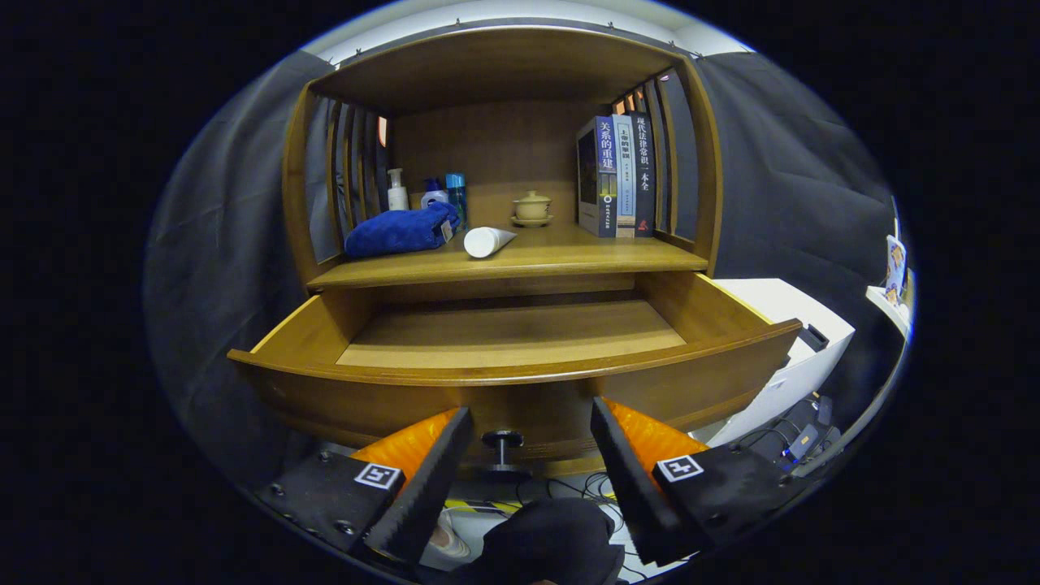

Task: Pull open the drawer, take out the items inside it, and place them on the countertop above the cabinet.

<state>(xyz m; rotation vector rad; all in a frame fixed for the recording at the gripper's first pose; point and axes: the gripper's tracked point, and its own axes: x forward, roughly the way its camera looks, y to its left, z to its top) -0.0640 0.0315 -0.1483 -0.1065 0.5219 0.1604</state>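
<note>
A: How far along is the task judged to be?

B: The drawer (512, 341) is seen pulled fully out of the cabinet (504, 146), and its wooden floor looks bare. Nothing to be taken out can be made out inside it, though the near strip behind the front panel is hidden.

A: And the items?

B: On the desk (552, 256) directly above the drawer, a blue folded cloth (402, 230) is lying to the left, with a white tube (487, 240) on its side just beside it. These are judged to be the removed items, so the task appears finished or nearly so. That judgement cannot be confirmed from one moment.

A: What else is found above the drawer?

B: Behind the cloth, a white pump bottle (396, 189) and two blue-capped bottles (447, 192) are standing. A lidded teacup on a saucer (532, 208) is set near the middle, and three upright books (617, 175) are lined against the right side.

A: What is the tool at?

B: The tool (526, 467) is held spread wide, gripping nothing. The drawer knob (502, 445) is seen between the fingers, untouched by either pad.

A: Can any writing be read?

B: Chinese titles are printed on the book spines; the blue spine reads 关系的重建, and the dark one appears to read 现代法律常识一本全. The middle spine is too small to be told. A small tag on the cloth is illegible.
</note>
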